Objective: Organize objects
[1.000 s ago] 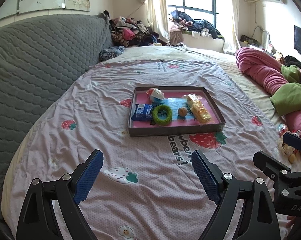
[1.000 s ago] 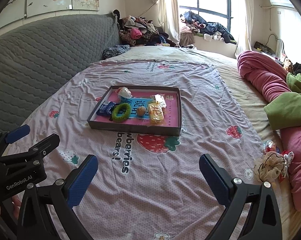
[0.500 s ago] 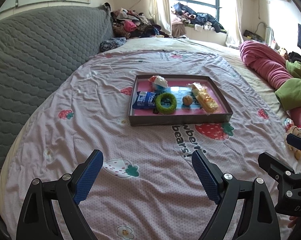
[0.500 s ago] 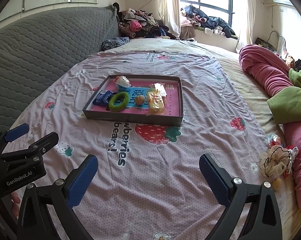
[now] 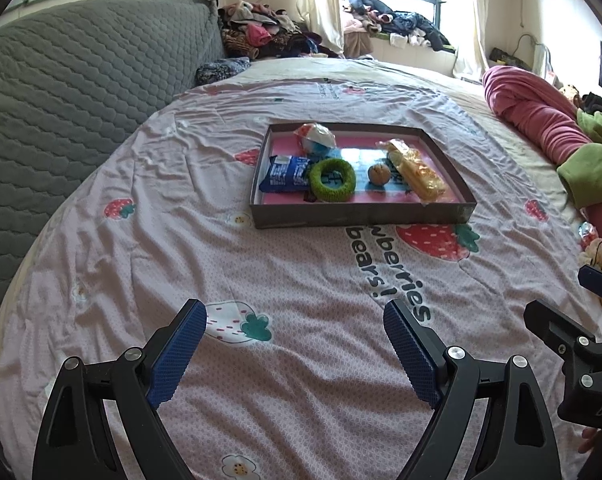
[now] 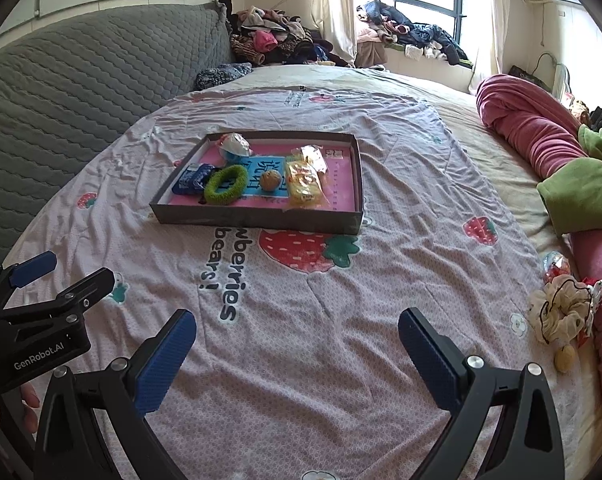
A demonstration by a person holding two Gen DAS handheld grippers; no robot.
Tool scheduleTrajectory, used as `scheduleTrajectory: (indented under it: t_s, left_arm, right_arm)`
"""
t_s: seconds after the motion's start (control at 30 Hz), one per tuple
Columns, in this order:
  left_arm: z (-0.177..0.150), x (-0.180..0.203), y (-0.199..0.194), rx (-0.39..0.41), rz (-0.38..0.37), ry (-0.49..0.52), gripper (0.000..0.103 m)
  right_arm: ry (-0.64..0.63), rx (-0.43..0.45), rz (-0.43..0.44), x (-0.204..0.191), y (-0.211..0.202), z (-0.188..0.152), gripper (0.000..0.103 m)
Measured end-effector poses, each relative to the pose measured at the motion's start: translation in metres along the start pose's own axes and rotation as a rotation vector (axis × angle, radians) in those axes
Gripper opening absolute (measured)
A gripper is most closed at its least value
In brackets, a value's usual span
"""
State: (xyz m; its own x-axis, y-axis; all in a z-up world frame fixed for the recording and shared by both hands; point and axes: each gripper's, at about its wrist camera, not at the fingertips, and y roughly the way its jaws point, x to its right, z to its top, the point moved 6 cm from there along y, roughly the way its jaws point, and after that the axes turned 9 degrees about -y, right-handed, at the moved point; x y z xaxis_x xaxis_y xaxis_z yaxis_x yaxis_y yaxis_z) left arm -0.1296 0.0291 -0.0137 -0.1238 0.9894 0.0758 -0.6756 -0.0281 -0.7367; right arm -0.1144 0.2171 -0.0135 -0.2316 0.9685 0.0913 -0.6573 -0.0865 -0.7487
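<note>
A shallow dark box tray [image 5: 361, 216] [image 6: 257, 218] with a pink floor lies on the strawberry bedsheet. In it are a blue snack packet [image 5: 287, 172] [image 6: 191, 178], a green ring [image 5: 333, 180] [image 6: 226, 184], a small brown ball [image 5: 379, 174] [image 6: 271, 180], a yellow snack bag [image 5: 417, 174] [image 6: 303, 182] and a white and blue wrapped item [image 5: 317, 138] [image 6: 235, 145]. My left gripper [image 5: 295, 348] is open and empty, well short of the tray. My right gripper [image 6: 297, 354] is open and empty, also short of it.
A cream scrunchie [image 6: 563, 308], a small yellow ball [image 6: 564, 360] and a shiny wrapped item [image 6: 557, 266] lie at the bed's right edge. Pink and green bedding [image 6: 557, 152] is piled on the right. A grey quilted headboard [image 5: 61, 100] stands left.
Both grippers have moved forward toward the tray, which now looks nearer and larger. Both stay open and empty.
</note>
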Motion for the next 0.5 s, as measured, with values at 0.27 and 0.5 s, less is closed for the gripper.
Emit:
scheduleTrajectory:
  t_s: [0.27, 0.5]
  left_arm:
    - [-0.007, -0.001, 0.012, -0.015, 0.003, -0.003, 0.091]
    - [-0.011, -0.004, 0.019, -0.025, 0.002, -0.010, 0.091]
  right_arm:
    - [0.002, -0.011, 0.005, 0.000, 0.011, -0.008, 0.102]
    - [0.002, -0.014, 0.005, 0.000, 0.017, -0.013, 0.102]
